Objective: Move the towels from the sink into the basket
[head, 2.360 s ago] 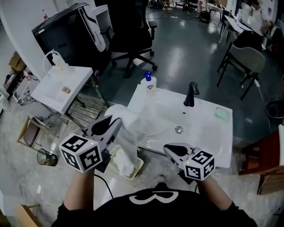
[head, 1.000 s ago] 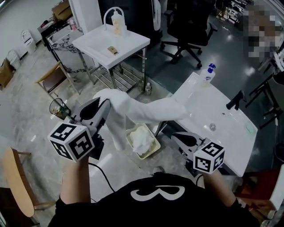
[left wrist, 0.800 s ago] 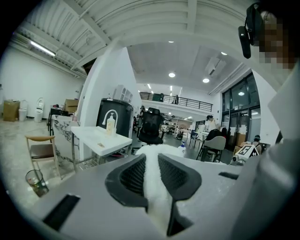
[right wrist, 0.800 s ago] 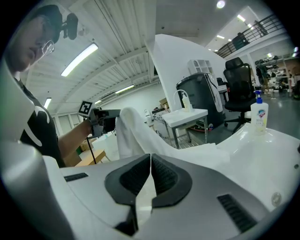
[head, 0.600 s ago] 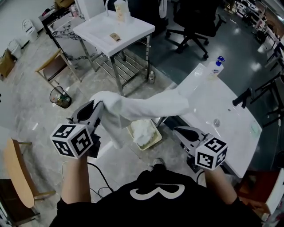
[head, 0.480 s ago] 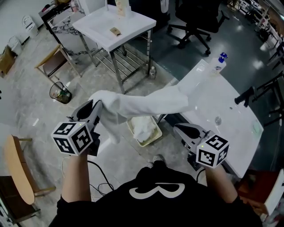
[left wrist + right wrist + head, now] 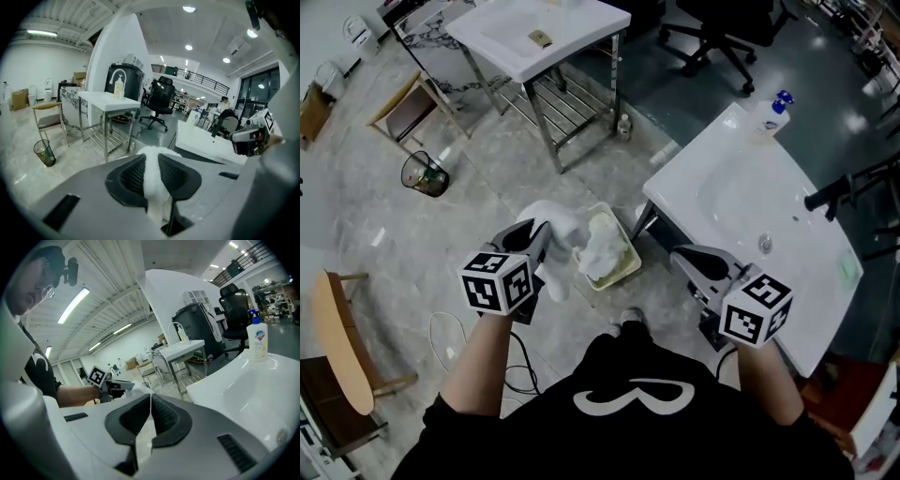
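My left gripper point(image 7: 539, 235) is shut on a white towel point(image 7: 555, 228), which bunches at its jaws just left of the basket point(image 7: 630, 269) on the floor. In the left gripper view the towel point(image 7: 154, 185) is pinched between the black pads and bulges out ahead of them. The cream basket holds another crumpled white towel point(image 7: 600, 251). My right gripper point(image 7: 682, 259) hangs shut and empty near the front left edge of the white sink point(image 7: 741, 202), whose basin shows no towel. The right gripper view shows its pads point(image 7: 164, 417) closed together, with the sink point(image 7: 253, 394) to the right.
A black faucet point(image 7: 830, 195) and a soap bottle point(image 7: 772, 111) stand on the sink. A second white sink on a metal stand point(image 7: 546, 42) is at the back, with a small bin point(image 7: 425, 173) and wooden chairs point(image 7: 342, 352) at the left. A cable point(image 7: 450, 330) lies on the floor.
My left gripper has dropped towards the floor with the towel, which was stretched from the sink's edge and now hangs bunched beside the basket. The right gripper shifted slightly.
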`<state>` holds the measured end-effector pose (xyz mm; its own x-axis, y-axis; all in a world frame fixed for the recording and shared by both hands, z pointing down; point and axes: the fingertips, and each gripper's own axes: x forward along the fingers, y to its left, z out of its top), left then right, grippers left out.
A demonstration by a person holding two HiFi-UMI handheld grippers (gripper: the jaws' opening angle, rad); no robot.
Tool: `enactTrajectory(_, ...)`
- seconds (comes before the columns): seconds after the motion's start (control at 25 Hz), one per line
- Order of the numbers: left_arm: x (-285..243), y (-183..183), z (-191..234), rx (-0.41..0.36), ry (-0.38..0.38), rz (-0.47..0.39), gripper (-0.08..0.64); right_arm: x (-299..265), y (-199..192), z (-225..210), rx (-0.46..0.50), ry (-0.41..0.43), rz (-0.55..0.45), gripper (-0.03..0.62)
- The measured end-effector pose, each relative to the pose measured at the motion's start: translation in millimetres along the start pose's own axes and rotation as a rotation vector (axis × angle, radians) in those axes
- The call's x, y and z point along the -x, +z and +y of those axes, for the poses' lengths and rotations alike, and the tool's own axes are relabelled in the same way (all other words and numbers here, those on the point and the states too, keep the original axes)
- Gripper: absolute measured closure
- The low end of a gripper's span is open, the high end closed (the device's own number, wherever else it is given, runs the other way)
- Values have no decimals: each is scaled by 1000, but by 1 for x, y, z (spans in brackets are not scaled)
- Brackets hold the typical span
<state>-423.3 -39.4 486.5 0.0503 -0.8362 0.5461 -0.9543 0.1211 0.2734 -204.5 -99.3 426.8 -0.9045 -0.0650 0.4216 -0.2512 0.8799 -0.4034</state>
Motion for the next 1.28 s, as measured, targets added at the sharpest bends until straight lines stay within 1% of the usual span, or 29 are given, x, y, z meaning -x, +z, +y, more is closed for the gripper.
enactTrajectory(0.12, -28, -38, -13, -24, -4, 76, 483, 2, -3, -9, -15, 8, 0, 580)
enactTrajectory(0.2, -39, -53, -11, -13, 17, 102, 483, 2, -3, -15, -21, 18, 1, 580)
enactTrajectory(0.44, -53, -72, 16, 102, 126, 96, 483, -5, -8, -31, -35, 57, 18, 580)
enactTrajectory(0.56, -55, -71, 19, 136, 156, 80, 483, -8, -6, -38, -37, 84, 21, 580)
enactTrajectory(0.68, -62, -66, 14, 147, 165, 57, 483, -11, -1, -48, -28, 101, 21, 580)
enactTrajectory(0.8, -77, -72, 10, 156, 174, 71, 483, -12, 4, -56, -17, 111, 25, 580)
enactTrajectory(0.96, -114, -88, 4, 195, 163, 97, 483, -9, 12, -70, 1, 116, 24, 580)
enactTrajectory(1.16, -165, -113, -1, 247, 139, 137, 483, -1, 14, -92, 11, 103, 41, 580)
enactTrajectory(1.28, -189, -127, 3, 256, 144, 164, 483, 0, 13, -103, 5, 90, 52, 580)
